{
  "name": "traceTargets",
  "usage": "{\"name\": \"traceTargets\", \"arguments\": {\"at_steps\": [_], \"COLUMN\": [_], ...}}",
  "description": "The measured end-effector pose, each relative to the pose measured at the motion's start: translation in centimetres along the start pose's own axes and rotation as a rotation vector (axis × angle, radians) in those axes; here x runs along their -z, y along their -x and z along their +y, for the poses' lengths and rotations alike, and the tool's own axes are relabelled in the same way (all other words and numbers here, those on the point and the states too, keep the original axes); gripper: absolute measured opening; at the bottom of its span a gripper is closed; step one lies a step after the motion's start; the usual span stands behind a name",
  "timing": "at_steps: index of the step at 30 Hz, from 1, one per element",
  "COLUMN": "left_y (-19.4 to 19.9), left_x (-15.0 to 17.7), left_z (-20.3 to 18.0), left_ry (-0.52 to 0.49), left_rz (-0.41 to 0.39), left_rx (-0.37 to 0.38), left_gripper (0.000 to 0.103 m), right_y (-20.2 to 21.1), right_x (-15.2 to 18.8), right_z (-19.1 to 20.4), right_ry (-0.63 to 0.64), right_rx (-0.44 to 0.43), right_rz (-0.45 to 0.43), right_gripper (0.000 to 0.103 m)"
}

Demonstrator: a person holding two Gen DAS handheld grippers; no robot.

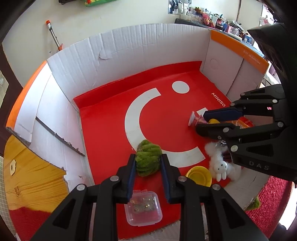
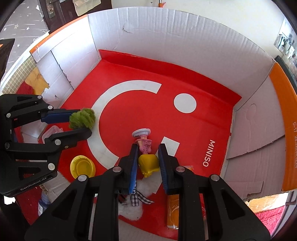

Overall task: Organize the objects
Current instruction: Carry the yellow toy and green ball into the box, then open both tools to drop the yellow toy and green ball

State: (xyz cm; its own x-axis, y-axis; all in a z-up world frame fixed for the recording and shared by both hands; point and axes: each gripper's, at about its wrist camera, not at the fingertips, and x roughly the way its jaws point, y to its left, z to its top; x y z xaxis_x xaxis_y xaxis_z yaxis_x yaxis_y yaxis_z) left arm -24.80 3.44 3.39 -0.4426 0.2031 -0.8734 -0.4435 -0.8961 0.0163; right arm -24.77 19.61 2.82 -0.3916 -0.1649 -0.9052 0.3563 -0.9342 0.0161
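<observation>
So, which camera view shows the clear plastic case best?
The left wrist view: the clear plastic case lies whole below the left gripper, beads visible. The right wrist view shows only its corner, behind that gripper.

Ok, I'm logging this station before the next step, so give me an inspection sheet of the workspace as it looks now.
Surface: red printed liner flooring a white corrugated cardboard box.
Job's things: fuzzy green plush ball in the left tongs; yellow-and-pink plastic figure on a white disc base in the right tongs.
Clutter: yellow plastic cup, white fluffy rabbit toy, clear plastic case of small beads, orange packet, all on the liner.
Grippers: both tongs shut on their items, inside the box.
Cables: nothing seen.
Surroundings: shelf crowded with bottles, orange-tipped pole against the wall, wooden floor.
</observation>
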Motion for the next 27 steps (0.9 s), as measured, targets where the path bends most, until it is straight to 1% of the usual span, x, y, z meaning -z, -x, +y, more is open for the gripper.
{"name": "traceTargets", "arguments": {"at_steps": [8,10,14,16,27], "left_y": [0.1,0.1,0.0,0.1,0.6], "left_x": [0.1,0.0,-0.1,-0.1,0.2], "left_z": [-0.1,-0.1,-0.3,-0.2,-0.3], "left_ry": [0.006,0.006,0.006,0.006,0.001], "left_rz": [-0.001,-0.002,-0.002,-0.002,-0.007], "left_rx": [0.000,0.005,0.003,0.011,0.018], "left_gripper": [0.029,0.032,0.035,0.040,0.040], "right_y": [0.3,0.4,0.6,0.7,1.3], "right_x": [0.5,0.7,0.9,1.0,1.6], "right_z": [-0.2,-0.2,-0.3,-0.2,-0.3], "right_ry": [-0.005,-0.005,-0.008,-0.009,-0.022], "right_rx": [-0.003,-0.004,-0.004,-0.004,-0.008], "right_rz": [0.008,0.009,0.012,0.011,0.012], "right_gripper": [0.021,0.021,0.021,0.021,0.022]}}
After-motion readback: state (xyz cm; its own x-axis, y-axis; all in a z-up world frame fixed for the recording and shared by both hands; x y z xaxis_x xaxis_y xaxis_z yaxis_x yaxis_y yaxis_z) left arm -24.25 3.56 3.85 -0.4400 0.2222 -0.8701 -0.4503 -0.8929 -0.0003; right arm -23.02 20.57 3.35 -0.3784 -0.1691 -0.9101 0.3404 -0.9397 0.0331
